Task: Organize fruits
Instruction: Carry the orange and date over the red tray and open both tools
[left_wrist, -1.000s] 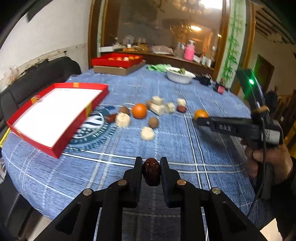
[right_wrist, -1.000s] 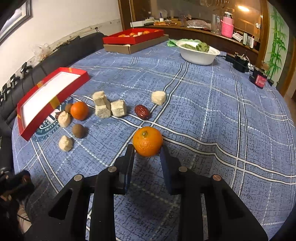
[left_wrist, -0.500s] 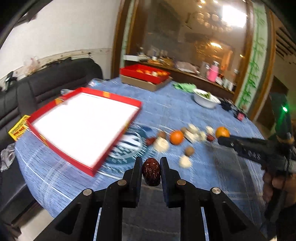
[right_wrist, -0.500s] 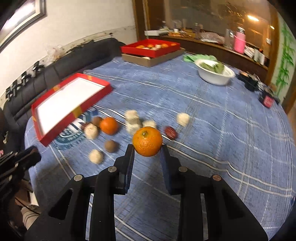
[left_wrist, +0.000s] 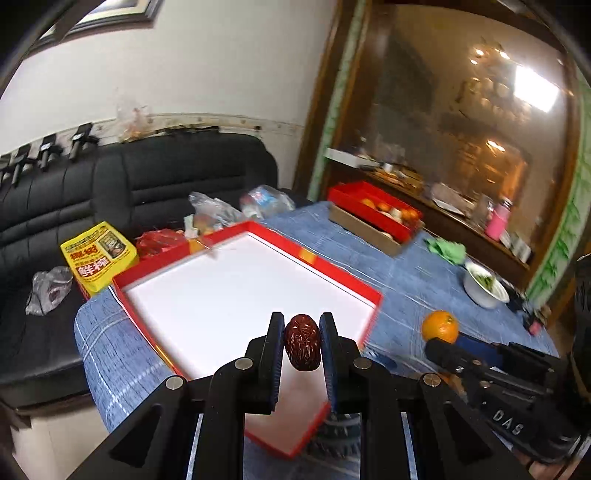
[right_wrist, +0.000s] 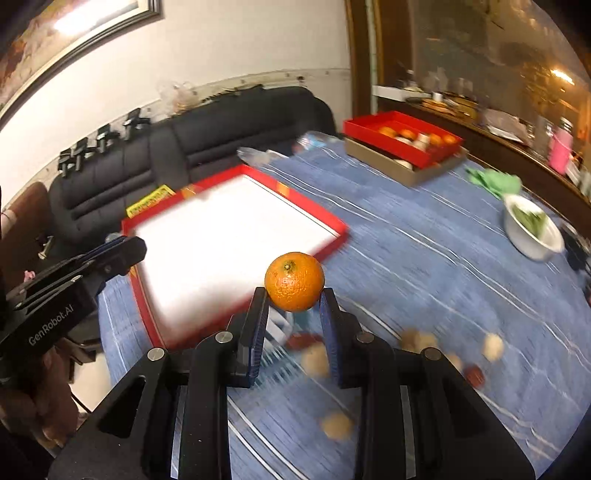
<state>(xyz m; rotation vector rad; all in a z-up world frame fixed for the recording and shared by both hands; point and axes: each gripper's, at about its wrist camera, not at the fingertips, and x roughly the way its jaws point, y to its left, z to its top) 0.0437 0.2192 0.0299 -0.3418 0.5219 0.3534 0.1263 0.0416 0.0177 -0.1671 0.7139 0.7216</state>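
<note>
**Red date and orange both pinched, both up by the tray**

Dark red date (left_wrist: 302, 347) clamped between the left gripper (left_wrist: 302, 349) fingers, wrinkly skin facing the camera, held up over the near part of the red tray (left_wrist: 373, 295). White inside of that tray, red rim all round, sitting on the blue checked tablecloth (left_wrist: 402, 273) near the table edge.

Orange (right_wrist: 294, 281) squeezed between the right gripper (right_wrist: 294, 308) fingers, stem end up, hanging just off the tray's near-right corner (right_wrist: 341, 230) in the right wrist view. Same orange (left_wrist: 439, 326) visible from the left wrist view too, poking up at the tip of the right gripper, to the right of the tray.

Loose stuff down on the cloth below the right gripper: a few pale lumps (right_wrist: 493, 346), another date (right_wrist: 474, 374), all blurry, hard to tell apart.

Further back: second red tray (right_wrist: 402, 142) with fruit in it stacked on a brown cardboard box (right_wrist: 406, 171), white bowl (right_wrist: 532, 236) with greens, green cloth (right_wrist: 495, 182). Black sofa (left_wrist: 166, 173) behind the table with a yellow packet (left_wrist: 98, 256) and some plastic bags (left_wrist: 218, 210) on it. Left gripper body also showing at the left of the right wrist view (right_wrist: 110, 254), "GenRobot.AI" printed on the side.
</note>
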